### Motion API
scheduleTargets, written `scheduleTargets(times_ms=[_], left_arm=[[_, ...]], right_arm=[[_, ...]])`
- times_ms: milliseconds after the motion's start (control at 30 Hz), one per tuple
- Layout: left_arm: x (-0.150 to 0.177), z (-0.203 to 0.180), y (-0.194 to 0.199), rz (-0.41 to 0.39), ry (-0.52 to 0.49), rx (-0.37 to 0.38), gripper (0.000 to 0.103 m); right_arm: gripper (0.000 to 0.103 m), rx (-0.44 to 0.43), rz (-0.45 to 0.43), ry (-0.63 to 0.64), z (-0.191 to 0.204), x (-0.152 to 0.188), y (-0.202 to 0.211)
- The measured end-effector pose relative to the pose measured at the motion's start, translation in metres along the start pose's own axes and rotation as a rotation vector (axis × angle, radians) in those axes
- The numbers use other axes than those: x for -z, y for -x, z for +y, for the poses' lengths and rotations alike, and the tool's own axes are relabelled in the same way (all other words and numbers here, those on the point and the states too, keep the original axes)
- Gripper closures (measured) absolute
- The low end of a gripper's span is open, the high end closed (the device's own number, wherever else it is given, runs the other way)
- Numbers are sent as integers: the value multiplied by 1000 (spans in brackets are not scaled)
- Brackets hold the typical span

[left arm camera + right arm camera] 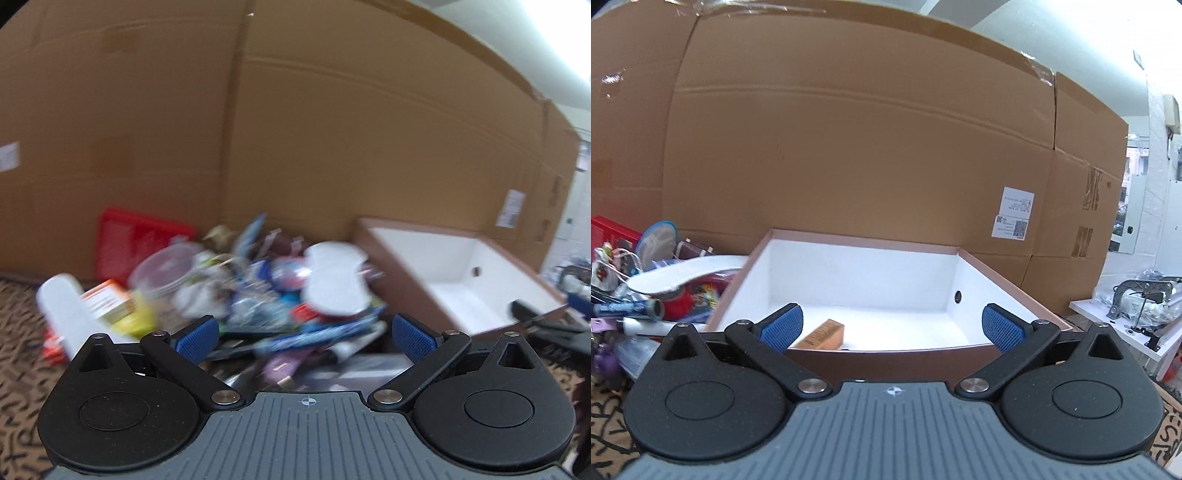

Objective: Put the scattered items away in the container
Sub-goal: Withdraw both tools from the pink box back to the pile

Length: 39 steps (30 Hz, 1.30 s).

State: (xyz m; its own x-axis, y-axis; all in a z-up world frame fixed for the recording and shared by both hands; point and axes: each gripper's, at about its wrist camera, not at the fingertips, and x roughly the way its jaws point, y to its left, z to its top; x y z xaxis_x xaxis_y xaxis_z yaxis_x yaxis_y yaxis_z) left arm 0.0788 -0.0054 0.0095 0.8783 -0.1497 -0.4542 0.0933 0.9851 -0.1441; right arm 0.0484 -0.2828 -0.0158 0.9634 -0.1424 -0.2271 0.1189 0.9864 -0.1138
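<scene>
**Both grippers wide open, one small box already in the container**

The left gripper point(304, 334) stands with its jaws spread as wide as they go and nothing between its blue pads point(197, 338). It faces a blurred pile of scattered items point(258, 295) lying on the patterned carpet point(18, 332) against the foot of a large cardboard wall point(295, 129). In the pile a white shoe insole point(334, 280) lies on top toward the right, a clear plastic tub point(166, 269) sits left of the middle, a white bottle point(64, 306) lies at the left edge beside an orange and white packet point(107, 299), and a red basket point(136, 240) leans against the cardboard behind them. The rest of the pile is too smeared to name.

The container point(979, 258), a brown box with a white inside, stands just right of the pile, its back edge close to the cardboard wall. The right gripper point(892, 328) hangs at the container's near wall, jaws also fully apart and holding nothing. Inside, a small tan box point(823, 334) lies on the white floor near the front left corner, partly hidden behind the left pad. The remainder of the container floor is bare white. In the right wrist view the insole reaches to the container's left rim; whether it touches cannot be told. A white table point(1108, 310) with metal hardware stands at the far right.
</scene>
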Motion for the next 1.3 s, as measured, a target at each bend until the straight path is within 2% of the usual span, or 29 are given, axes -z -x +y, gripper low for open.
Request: scheduleTargets(times_ms=[233,333,467,633,867,1033,1300], left_arm=[[47,54,11,97,73,-158,0],[60,63,15,133,85,-154,0],[66,66,19,127,53,-143,0],[60,66,18,99,16,-112,0],[37,52,5,49,-68,11,0],[13,37,-13,2,-153,66,0],[-12,19,-54,52,-206,165,11]], right_arm=[[0,-95,-8,55,43,10,29],[0,-162,19,85,68,19,33],[0,-241,64,157,104,34,36],[0,-272,75,190,124,34,34],[0,-373,58,263,143,34,28],[0,-376,52,296,153,32,18],[1,-409,28,349,165,23,-5]])
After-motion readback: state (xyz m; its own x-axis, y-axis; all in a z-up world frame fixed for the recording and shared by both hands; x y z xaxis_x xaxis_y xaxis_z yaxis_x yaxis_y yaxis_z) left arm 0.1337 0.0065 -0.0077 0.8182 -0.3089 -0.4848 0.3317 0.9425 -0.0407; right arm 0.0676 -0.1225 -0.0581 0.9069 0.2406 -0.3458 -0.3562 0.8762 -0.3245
